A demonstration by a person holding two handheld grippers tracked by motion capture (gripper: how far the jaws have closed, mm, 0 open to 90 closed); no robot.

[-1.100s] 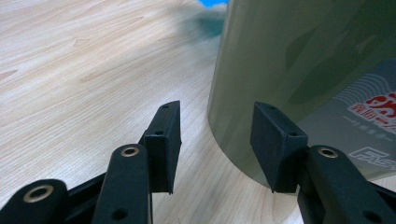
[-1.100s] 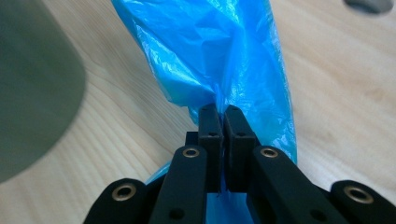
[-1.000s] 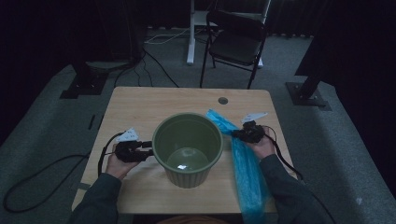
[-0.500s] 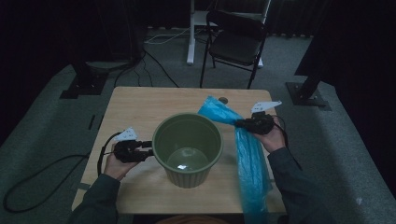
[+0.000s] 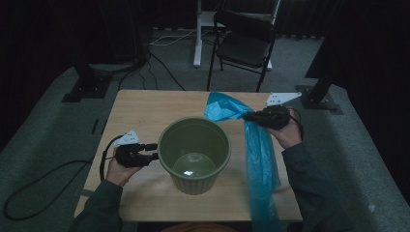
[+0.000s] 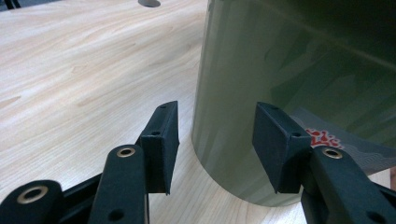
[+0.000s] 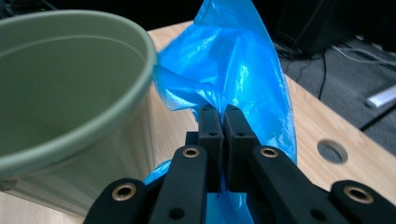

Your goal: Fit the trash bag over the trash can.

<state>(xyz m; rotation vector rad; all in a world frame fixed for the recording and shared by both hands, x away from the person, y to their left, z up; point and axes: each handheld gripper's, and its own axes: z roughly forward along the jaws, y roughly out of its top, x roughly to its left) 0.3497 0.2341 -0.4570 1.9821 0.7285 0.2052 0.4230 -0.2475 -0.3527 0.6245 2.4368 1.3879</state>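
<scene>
A green plastic bucket stands upright in the middle of the wooden table. My left gripper rests on the table at the bucket's left side. In the left gripper view its jaws have just been opening and stand wide, with the bucket's curved wall bulging in between the pads and not pressed by them. My right gripper is raised at the bucket's right, shut on a blue plastic bag. The bag hangs down past the table's front edge. In the right gripper view the jaws pinch the bag beside the bucket's rim.
A black folding chair and a white stand leg are behind the table. Cables lie on the grey floor. A round cable hole sits in the tabletop near its far edge. A label shows at the bucket's foot.
My right gripper has risen with the blue bag, pulling its upper part off the table. The left hand has stayed in place beside the bucket.
</scene>
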